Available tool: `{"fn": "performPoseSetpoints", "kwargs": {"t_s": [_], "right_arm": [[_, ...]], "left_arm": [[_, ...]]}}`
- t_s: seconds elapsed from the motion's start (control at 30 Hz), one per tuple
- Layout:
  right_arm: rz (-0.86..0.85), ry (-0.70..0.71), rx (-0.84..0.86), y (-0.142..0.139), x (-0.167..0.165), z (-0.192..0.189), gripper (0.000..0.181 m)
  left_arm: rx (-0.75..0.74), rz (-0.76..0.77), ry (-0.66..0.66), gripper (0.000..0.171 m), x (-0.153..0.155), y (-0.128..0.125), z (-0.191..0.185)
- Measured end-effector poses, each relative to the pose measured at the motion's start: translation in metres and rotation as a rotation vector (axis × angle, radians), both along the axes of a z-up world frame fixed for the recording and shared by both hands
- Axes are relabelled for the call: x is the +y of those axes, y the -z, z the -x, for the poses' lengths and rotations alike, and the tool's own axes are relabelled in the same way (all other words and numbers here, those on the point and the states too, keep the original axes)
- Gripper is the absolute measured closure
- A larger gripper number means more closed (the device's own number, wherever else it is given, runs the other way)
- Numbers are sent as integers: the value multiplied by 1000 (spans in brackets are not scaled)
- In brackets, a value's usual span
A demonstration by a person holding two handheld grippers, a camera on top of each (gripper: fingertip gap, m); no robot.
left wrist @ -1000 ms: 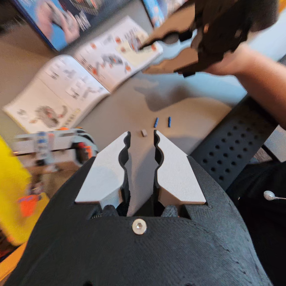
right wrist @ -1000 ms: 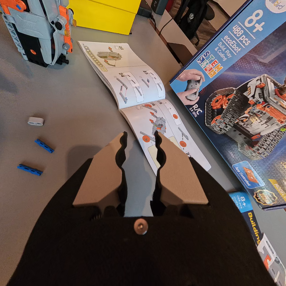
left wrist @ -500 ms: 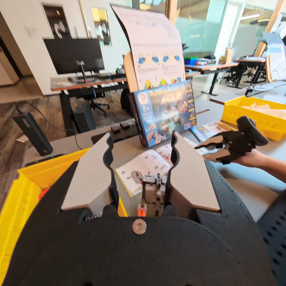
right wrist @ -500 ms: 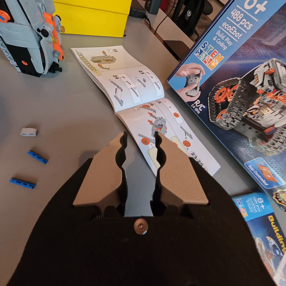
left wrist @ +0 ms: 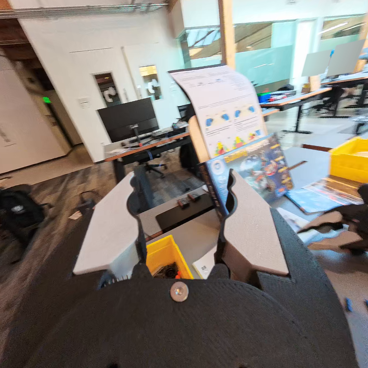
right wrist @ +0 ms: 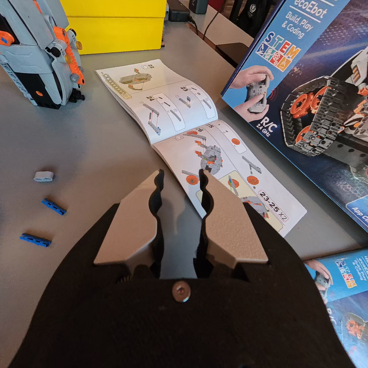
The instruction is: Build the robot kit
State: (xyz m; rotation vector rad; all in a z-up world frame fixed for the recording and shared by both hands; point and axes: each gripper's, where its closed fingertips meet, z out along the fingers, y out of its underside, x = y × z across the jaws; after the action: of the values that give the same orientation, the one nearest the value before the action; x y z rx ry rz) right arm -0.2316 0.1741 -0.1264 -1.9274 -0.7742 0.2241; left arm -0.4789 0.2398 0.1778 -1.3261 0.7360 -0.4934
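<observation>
My left gripper [left wrist: 181,173] is open wide and empty, held high and pointing out across the room. Below its fingers is a yellow bin [left wrist: 167,256] with small parts. My right gripper [right wrist: 180,173] is open and empty, low over the grey table [right wrist: 99,149]; its fingertips are at the near edge of an open instruction booklet [right wrist: 169,103]. It also shows in the left wrist view [left wrist: 328,229]. Left of it lie a small grey beam [right wrist: 43,176] and two blue pins [right wrist: 53,206] [right wrist: 35,240].
A grey and orange brick-built robot model [right wrist: 39,59] stands at the far left beside a yellow bin [right wrist: 115,25]. A large blue kit box [right wrist: 308,89] stands at the right, also in the left wrist view [left wrist: 256,171]. A smaller blue box [right wrist: 342,298] lies near right. There is about 40 cm between the tips of the two grippers.
My left gripper has swung up from the table to face the room, and its jaws have opened wider. My right gripper has barely shifted over the booklet's edge.
</observation>
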Motion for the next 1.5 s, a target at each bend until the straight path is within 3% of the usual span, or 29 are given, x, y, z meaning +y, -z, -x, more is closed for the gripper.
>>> {"fn": "performPoseSetpoints", "kwargs": {"t_s": [0.07,0.3,0.53,0.97,1.5], "right_arm": [[7,-9,-6,2,-1,2,146],[25,-26,-9,7,-4,4,146],[50,-14,54,7,-4,0,146],[37,-12,56,3,-6,-2,146],[22,-31,66,-1,-8,-1,152]], "left_arm": [[-4,15,-73,88,12,2,10],[0,142,-25,99,18,17,8],[11,215,-126,100,49,33,28],[4,239,-170,103,56,36,40],[163,332,-198,110,63,67,43]]}}
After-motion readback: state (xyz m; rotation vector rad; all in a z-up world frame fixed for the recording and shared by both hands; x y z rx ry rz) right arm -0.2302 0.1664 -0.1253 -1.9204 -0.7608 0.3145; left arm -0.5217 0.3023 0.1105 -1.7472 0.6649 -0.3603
